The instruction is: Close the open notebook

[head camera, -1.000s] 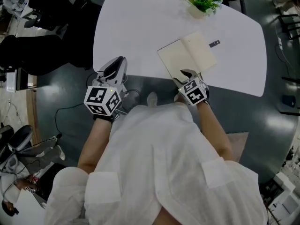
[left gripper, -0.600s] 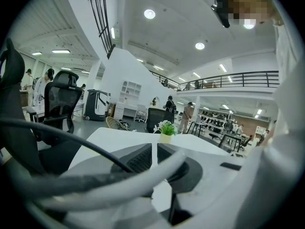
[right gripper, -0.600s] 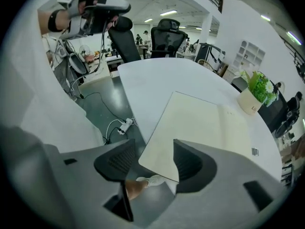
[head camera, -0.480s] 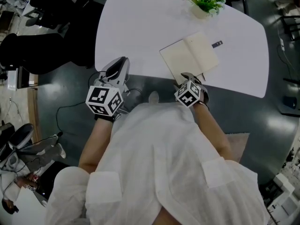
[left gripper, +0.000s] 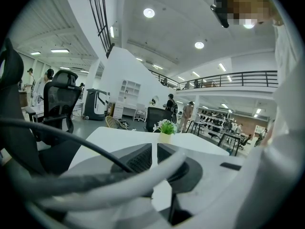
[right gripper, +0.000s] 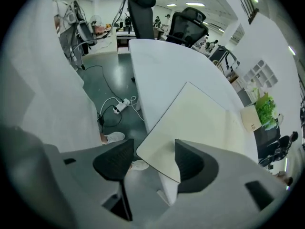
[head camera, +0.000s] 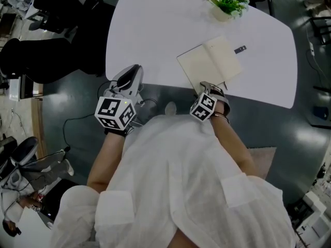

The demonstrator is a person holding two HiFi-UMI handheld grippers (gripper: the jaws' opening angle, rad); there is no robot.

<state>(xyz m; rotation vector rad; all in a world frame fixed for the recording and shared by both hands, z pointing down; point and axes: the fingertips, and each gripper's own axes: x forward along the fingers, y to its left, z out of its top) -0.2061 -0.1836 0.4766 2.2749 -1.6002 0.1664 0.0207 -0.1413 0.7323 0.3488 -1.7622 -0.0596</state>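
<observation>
An open notebook [head camera: 209, 62] with cream pages lies flat near the front edge of the white table [head camera: 155, 30]. Its near corner juts past that edge. My right gripper [head camera: 207, 86] points steeply down at that corner. In the right gripper view the notebook's corner [right gripper: 200, 118] sits between the jaws of the right gripper [right gripper: 153, 149]. The jaws are opening and the pads do not press on the page. My left gripper [head camera: 133, 69] hovers by the table's front left edge, apart from the notebook. Its jaws are nearly together with nothing between them [left gripper: 155, 149].
A potted plant [head camera: 226, 4] stands at the table's far side, and a small dark pen-like object [head camera: 239, 49] lies right of the notebook. Black office chairs [head camera: 51, 14] crowd the left. A cable [head camera: 77, 120] runs over the grey floor below.
My right gripper has sunk toward the notebook's near corner and rolled, its marker cube turning. The left gripper has stayed where it was.
</observation>
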